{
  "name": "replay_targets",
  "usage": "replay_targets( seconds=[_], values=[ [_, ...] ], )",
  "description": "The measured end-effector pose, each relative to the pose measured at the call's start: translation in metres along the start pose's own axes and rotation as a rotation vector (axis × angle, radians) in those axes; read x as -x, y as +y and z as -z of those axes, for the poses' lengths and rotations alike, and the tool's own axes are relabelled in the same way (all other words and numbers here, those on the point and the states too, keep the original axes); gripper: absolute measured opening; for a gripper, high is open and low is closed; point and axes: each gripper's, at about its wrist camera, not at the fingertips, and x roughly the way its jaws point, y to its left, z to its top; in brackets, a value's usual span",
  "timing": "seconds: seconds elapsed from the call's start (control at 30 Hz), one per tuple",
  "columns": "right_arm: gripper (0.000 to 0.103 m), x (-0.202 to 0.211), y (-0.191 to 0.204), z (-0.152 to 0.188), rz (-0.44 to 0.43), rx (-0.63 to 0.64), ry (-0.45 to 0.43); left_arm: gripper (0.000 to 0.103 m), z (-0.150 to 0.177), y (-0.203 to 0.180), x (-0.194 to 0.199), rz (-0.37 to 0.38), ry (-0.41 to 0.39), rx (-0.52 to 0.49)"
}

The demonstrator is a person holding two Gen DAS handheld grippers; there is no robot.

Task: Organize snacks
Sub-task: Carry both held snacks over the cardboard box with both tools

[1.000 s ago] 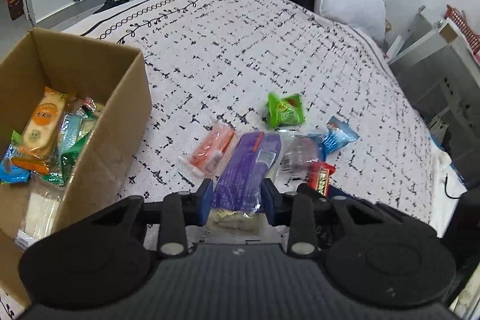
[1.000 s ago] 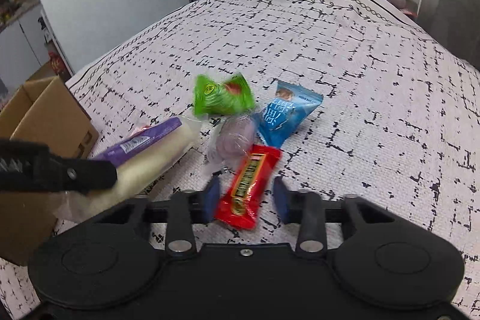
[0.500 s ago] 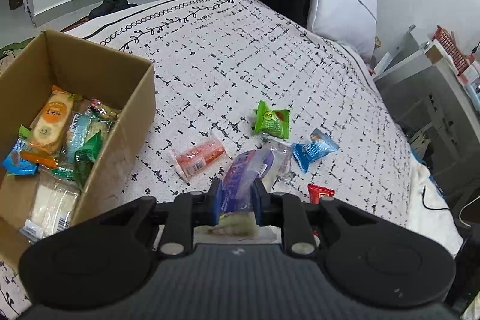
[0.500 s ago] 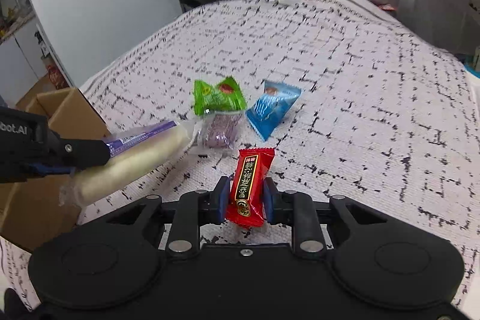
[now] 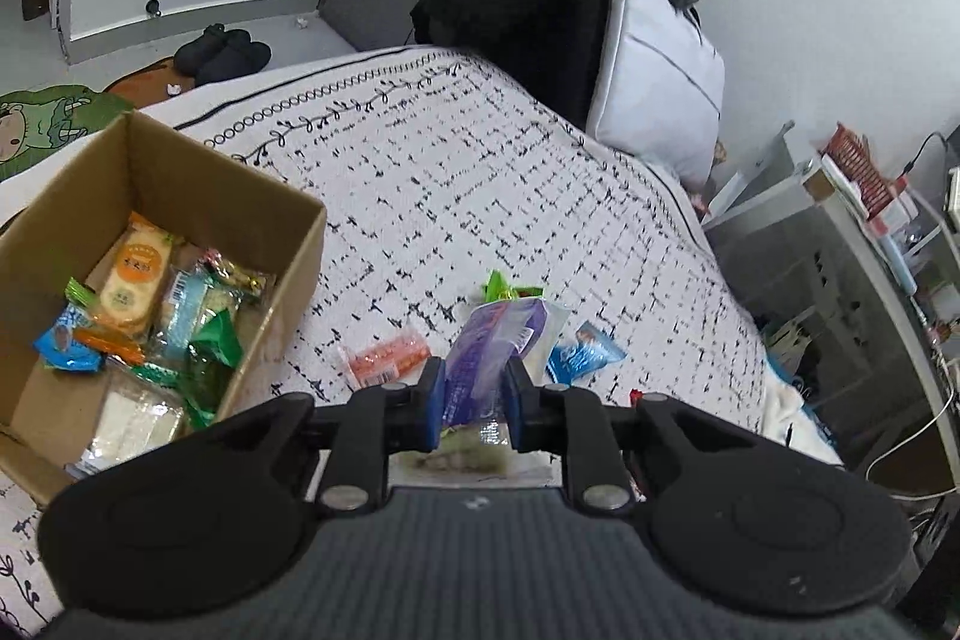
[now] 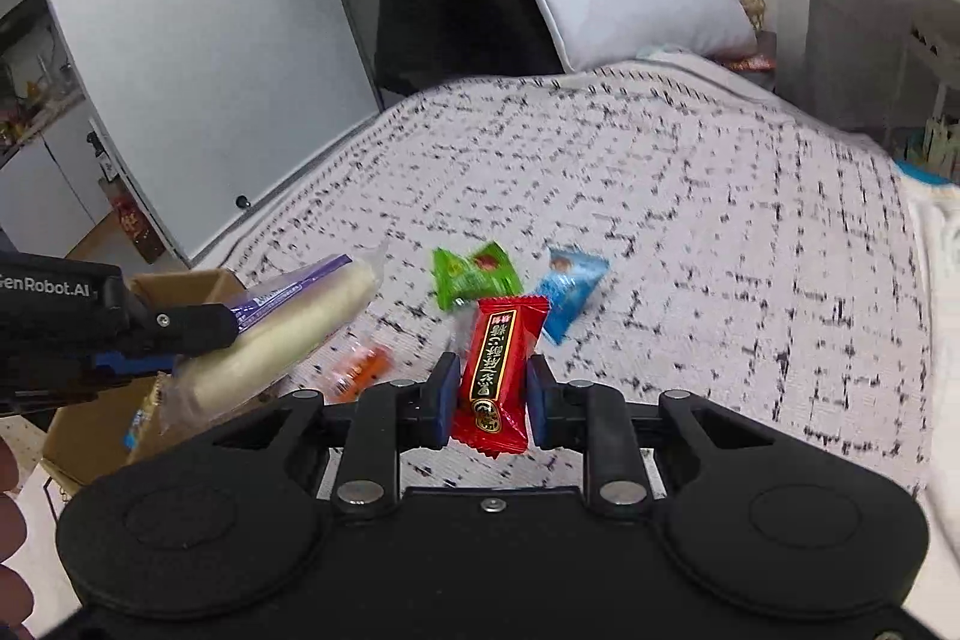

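Bedspread [image 5: 480, 196] under scattered snacks, pillow [image 5: 654, 70] and cardboard box [image 5: 288, 244] nearby.

The right gripper [image 6: 487, 400] is clamped on a red snack bar [image 6: 499, 370], which stands upright between its blue pads above the patterned bedspread [image 6: 690, 232]. Beyond the red snack bar lie a green packet [image 6: 471, 275] and, to that packet's right, a blue packet [image 6: 569, 291], while an orange packet [image 6: 360, 369] lies blurred to the bar's left. Farther left of the bar, the left gripper [image 6: 150, 340] grips a long purple-and-cream roll [image 6: 288, 334] held in the air over a cardboard box [image 6: 180, 287].
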Motion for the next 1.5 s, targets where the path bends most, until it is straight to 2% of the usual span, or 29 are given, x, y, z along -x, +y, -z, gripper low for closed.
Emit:
replay_targets(
  seconds=[0.23, 0.73, 1.23, 1.5],
  values=[
    [0.024, 0.009, 0.017, -0.011, -0.023, 0.008, -0.029, 0.019, -0.006, 0.009, 0.01, 0.006, -0.02, 0.032],
    [0.024, 0.014, 0.072, -0.026, -0.086, 0.041, -0.052, 0.019, -0.027, 0.04, 0.047, 0.034, -0.114, 0.116],
    [0.024, 0.026, 0.131, -0.019, -0.155, 0.057, -0.058, 0.019, -0.031, 0.104, 0.097, 0.023, -0.163, 0.249],
    [0.024, 0.027, 0.162, -0.012, -0.186, 0.085, -0.044, 0.019, -0.032, 0.138, 0.11, -0.006, -0.162, 0.347]
  ],
)
